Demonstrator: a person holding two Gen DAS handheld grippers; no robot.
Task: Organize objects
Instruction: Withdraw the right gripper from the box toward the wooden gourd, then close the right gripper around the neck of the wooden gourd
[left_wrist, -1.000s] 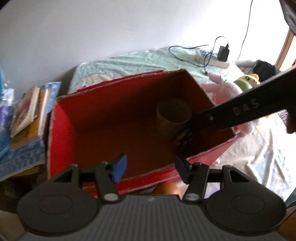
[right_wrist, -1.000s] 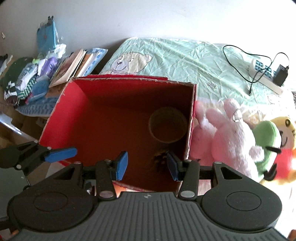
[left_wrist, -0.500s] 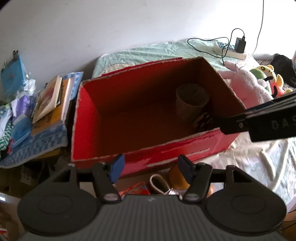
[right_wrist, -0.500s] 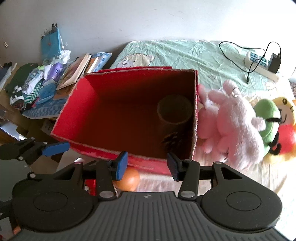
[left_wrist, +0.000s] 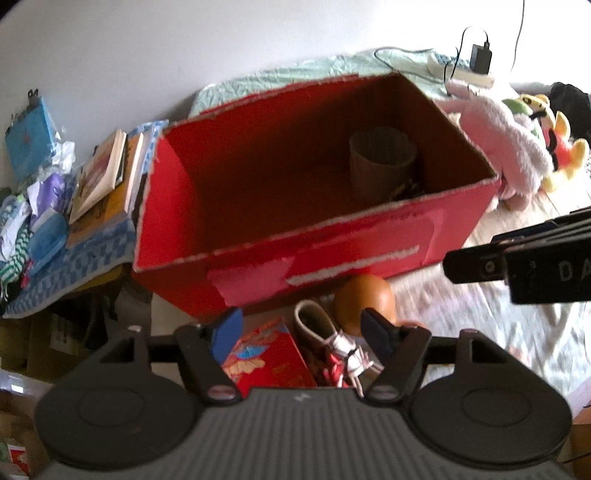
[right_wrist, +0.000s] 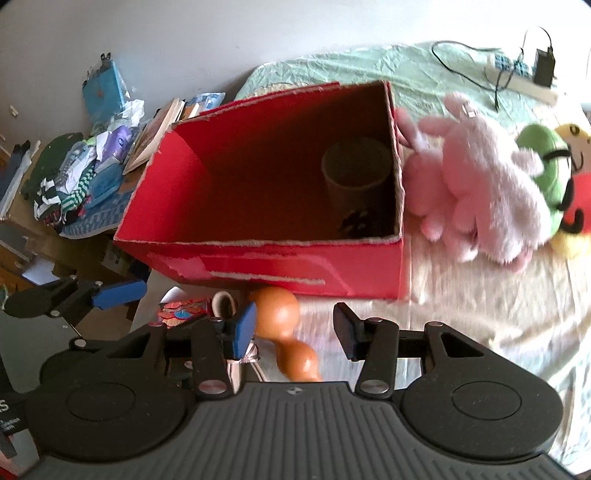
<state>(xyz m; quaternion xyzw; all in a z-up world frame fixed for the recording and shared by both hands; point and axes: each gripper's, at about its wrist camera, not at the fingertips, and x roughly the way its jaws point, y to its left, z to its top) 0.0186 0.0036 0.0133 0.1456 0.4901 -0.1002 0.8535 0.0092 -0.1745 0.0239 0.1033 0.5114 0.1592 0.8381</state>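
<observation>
- Red box (left_wrist: 369, 236): stands open on the bed, far of both your grippers. It holds a brown cup (left_wrist: 382, 162) at its right end, with a small dark item just near of the cup.
- Pink plush rabbit (right_wrist: 476, 177): lies against the box's right wall, outside it.
- Orange gourd-shaped toy (right_wrist: 284, 328), small boot (left_wrist: 332, 343), red printed packet (left_wrist: 269, 358): loose on the sheet near of the box, not yet stowed.
- Left gripper (left_wrist: 301, 332): your jaws have just been opening and stand apart, empty, over packet and boot.
- Right gripper (right_wrist: 293, 328): fingers apart, holding nothing, with the gourd between them but untouched.
- Step, as judged: you are between placings, choosing the next piece. Lower onto one loose item, close, lift it over the near wall.
- Views: the left shows the packet whole; the right shows the gourd's double bulb and the clothes pile (right_wrist: 77, 173) far left.
</observation>
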